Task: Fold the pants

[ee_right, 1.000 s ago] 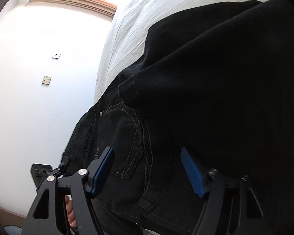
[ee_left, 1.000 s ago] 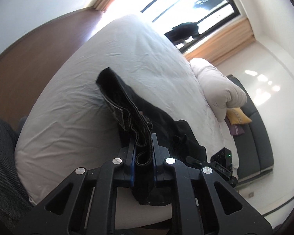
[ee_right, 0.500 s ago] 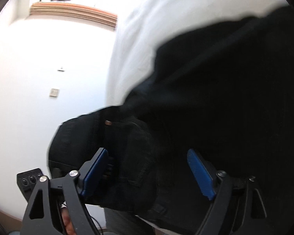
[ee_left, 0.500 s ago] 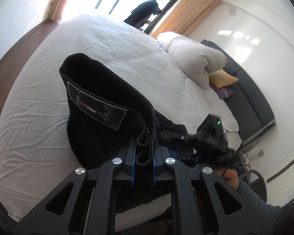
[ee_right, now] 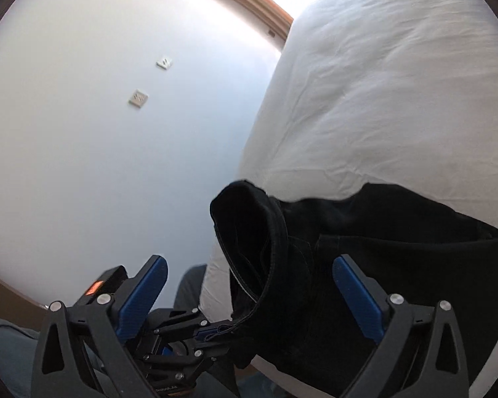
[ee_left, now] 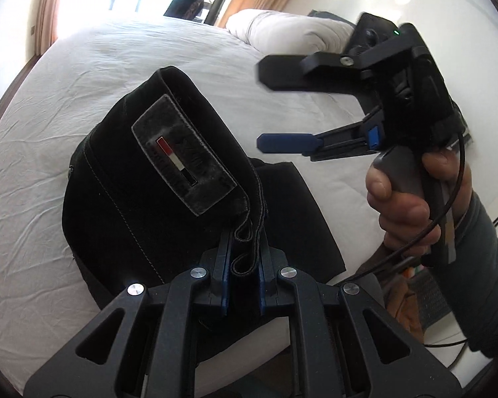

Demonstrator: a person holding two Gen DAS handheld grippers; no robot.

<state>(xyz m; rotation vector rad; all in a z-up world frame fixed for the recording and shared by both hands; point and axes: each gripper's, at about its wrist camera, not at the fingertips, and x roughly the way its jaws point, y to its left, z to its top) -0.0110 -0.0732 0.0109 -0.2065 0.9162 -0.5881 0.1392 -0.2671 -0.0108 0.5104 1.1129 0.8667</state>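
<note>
Black pants (ee_left: 142,195) lie bunched on the white bed (ee_left: 93,66), a grey label with a red, white and black flag facing up. My left gripper (ee_left: 244,255) is shut on a fold of the waistband and lifts it. My right gripper (ee_left: 265,106) is open and empty, held in the air to the right above the pants. In the right wrist view the right gripper (ee_right: 249,285) is wide open over the raised waistband (ee_right: 259,232), and the left gripper (ee_right: 212,331) shows below, pinching the pants' edge.
A white duvet (ee_left: 282,30) is piled at the far side of the bed. A dark sofa edge (ee_left: 464,126) stands on the right behind my hand. A white wall with two sockets (ee_right: 137,98) runs along the left of the bed.
My right gripper has lifted off the pants and pulled back into the air, still open. My left gripper has raised the waistband higher and turned it so the label faces up.
</note>
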